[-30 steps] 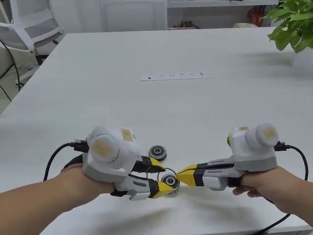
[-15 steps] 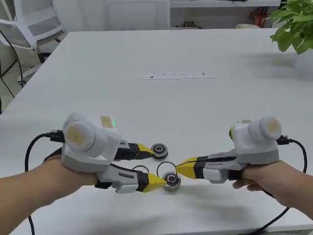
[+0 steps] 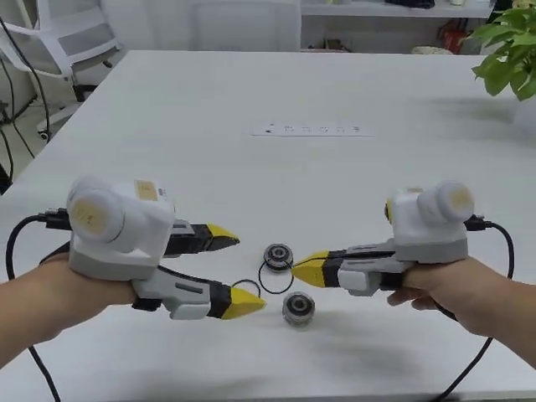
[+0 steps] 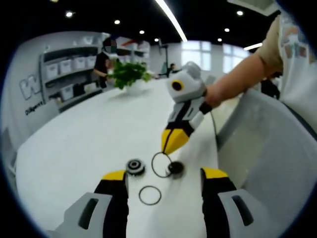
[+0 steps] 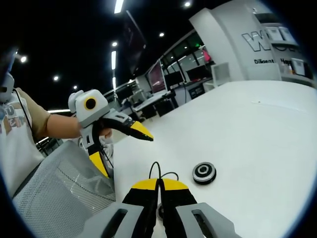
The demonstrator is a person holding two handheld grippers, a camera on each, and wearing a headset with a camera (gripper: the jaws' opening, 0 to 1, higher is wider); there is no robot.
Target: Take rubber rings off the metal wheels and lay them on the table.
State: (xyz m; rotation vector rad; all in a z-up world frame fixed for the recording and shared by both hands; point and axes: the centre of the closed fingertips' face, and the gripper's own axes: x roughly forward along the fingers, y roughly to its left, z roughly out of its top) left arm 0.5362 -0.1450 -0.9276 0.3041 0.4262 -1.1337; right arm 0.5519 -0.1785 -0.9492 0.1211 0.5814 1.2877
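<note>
As right claw (image 3: pixel 295 267) pinches one ring (image 4: pixel 152 165), left gripper view bares another ring (image 4: pixel 140 195).

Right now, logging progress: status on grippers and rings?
Left gripper open, empty. Right gripper shut on a rubber ring, beside two metal wheels. Loose ring on the table. Nothing blocking.

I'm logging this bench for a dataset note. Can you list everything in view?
table: one, white, under everything
far wheel: one, silver-black metal, on the table off the right claw's tip
near wheel: one, silver-black metal, on the table closer to the person
loose ring: one, black rubber, flat on the table between the left claw's jaws
held ring: one, black rubber, pinched in the right claw
socket strip: one, white, mid-table
plant: one, green, far right corner
chair: one, white, beyond the far left corner
left claw: yellow-tipped, open
right claw: yellow-tipped, shut
</note>
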